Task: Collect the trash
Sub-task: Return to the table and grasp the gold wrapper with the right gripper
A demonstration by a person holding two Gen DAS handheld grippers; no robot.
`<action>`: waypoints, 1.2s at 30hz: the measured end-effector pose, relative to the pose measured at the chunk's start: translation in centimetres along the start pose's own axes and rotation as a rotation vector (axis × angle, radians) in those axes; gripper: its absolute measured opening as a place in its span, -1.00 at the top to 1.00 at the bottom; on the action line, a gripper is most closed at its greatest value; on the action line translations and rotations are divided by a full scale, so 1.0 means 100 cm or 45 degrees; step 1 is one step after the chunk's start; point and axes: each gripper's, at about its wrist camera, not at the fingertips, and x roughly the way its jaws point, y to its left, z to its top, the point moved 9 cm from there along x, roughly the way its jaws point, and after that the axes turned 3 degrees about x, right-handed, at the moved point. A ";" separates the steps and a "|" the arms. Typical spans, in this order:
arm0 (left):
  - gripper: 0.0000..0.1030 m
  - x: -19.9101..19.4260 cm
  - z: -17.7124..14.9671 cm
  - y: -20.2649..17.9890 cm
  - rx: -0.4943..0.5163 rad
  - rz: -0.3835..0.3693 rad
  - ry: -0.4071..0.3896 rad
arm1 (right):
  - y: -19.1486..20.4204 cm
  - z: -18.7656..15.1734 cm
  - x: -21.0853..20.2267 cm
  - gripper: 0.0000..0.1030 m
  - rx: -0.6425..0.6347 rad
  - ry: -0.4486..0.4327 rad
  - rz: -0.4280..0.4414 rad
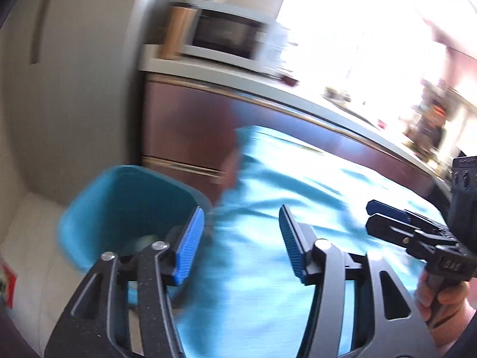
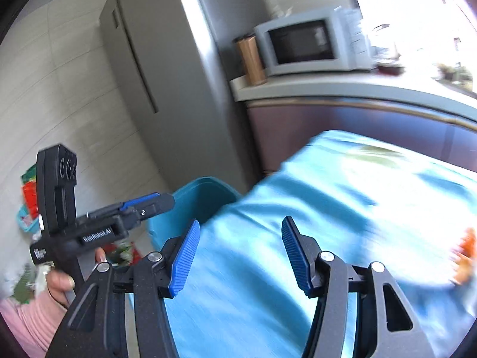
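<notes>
My left gripper (image 1: 240,217) is open with nothing between its blue pads; it hovers over the edge of a table under a light blue cloth (image 1: 298,185). A blue bin (image 1: 125,205) stands on the floor just left of that table, below the left finger. Something pale lies blurred inside the bin. My right gripper (image 2: 241,226) is open too and empty, above the same cloth (image 2: 298,208), with the bin (image 2: 202,203) to its left. Each gripper shows from the side in the other's view: the right one (image 1: 384,214) and the left one (image 2: 161,201). A blurred orange item (image 2: 465,250) lies on the table at the right.
Red and green wrappers (image 2: 29,197) lie on the floor at the left, more (image 2: 125,253) beside the bin. A tall grey fridge (image 2: 167,74) stands behind it. A counter carries a microwave (image 2: 304,44) and a brown canister (image 2: 253,59). A bright window glares at the right.
</notes>
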 end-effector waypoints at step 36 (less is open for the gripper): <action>0.42 0.151 -0.039 -0.177 0.116 -0.273 0.437 | -0.233 -0.128 -0.204 0.72 0.146 0.017 -0.961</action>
